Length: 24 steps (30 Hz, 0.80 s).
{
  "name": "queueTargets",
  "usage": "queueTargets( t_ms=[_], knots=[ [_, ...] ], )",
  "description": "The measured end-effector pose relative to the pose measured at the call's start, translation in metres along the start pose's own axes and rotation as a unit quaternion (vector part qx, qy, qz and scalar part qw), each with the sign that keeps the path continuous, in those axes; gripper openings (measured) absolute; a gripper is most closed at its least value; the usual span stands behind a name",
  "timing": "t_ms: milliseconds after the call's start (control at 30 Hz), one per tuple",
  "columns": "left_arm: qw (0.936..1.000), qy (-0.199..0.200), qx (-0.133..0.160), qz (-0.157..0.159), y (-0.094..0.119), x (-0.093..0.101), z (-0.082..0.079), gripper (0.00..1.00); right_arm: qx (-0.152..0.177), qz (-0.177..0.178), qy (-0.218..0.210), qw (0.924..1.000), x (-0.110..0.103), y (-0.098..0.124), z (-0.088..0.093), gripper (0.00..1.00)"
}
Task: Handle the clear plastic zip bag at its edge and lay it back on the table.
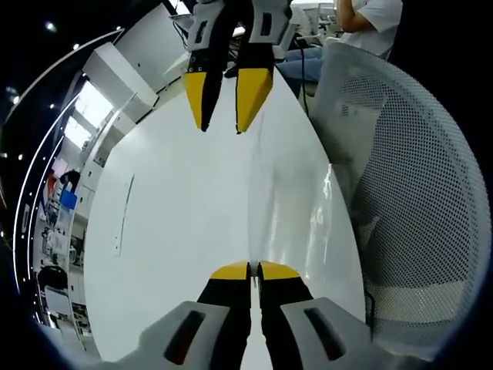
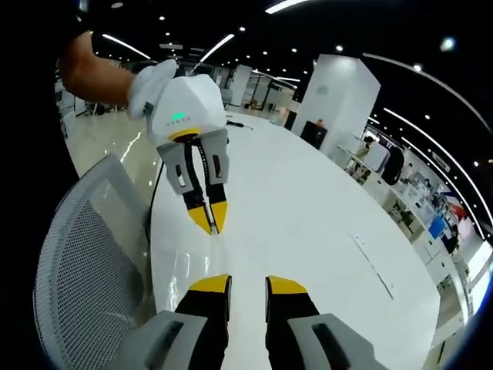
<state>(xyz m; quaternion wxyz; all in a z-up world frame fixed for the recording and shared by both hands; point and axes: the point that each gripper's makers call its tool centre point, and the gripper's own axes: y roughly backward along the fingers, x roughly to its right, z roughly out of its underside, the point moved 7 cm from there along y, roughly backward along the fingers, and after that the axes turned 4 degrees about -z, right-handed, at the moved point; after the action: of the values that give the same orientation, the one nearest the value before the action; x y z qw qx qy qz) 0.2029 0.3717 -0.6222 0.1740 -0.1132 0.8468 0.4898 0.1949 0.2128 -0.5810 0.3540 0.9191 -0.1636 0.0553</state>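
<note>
The clear plastic zip bag (image 1: pixel 281 208) lies stretched over the long white table (image 1: pixel 169 231), one edge pinched in the left gripper (image 1: pixel 253 271), whose yellow-tipped jaws are pressed together on the film. Across the bag, the right gripper (image 1: pixel 222 116) hovers above the far edge with jaws apart, gripping nothing. I judge the handling to be mid-way — the edge is held, and releasing the bag flat remains. Count: one bag, one table, two grippers, and one white mesh-backed office chair (image 1: pixel 416 200) just beside the table's edge nearest the bag.
</note>
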Motion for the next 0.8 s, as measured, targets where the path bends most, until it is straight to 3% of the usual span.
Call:
queueTargets(
  t_ms=[800],
  knots=[
    [0.9994,-0.026,0.008,-0.021,0.014,-0.009,-0.017,0.0,0.005,-0.012,-0.002,0.9999,-0.004,-0.01,-0.009,0.14]
  ],
)
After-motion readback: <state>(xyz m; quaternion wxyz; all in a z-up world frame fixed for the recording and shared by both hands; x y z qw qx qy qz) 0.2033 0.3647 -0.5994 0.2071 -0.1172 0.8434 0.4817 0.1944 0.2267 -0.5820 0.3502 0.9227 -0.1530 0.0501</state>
